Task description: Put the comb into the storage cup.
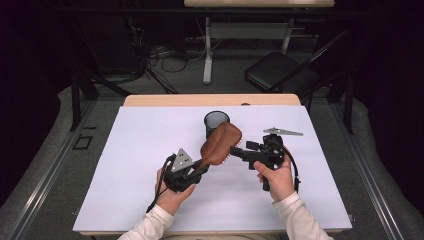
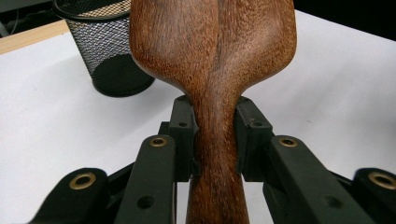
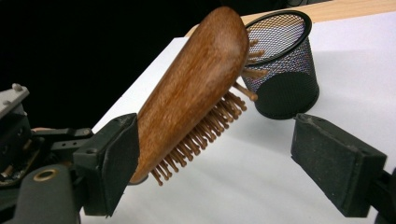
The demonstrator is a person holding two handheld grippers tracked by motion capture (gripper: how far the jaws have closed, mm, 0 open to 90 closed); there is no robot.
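Note:
A brown wooden hairbrush [image 1: 221,144] is held tilted above the white mat, bristles facing down and to the right. My left gripper [image 1: 200,167] is shut on its narrow handle [image 2: 217,154], one pad on each side. My right gripper [image 1: 245,149] stands open at the brush's head [image 3: 196,88]. One pad [image 3: 114,163] sits close against the wooden back, while the other pad [image 3: 336,163] is well apart from the bristles [image 3: 201,135]. Just behind the brush head, a black mesh cup [image 1: 216,122] stands upright and looks empty.
The white mat [image 1: 125,175] covers most of the wooden table [image 1: 150,100]. A folding chair [image 1: 280,72] and another table's legs [image 1: 207,55] stand on the floor beyond the far edge, with cables [image 1: 165,57] nearby.

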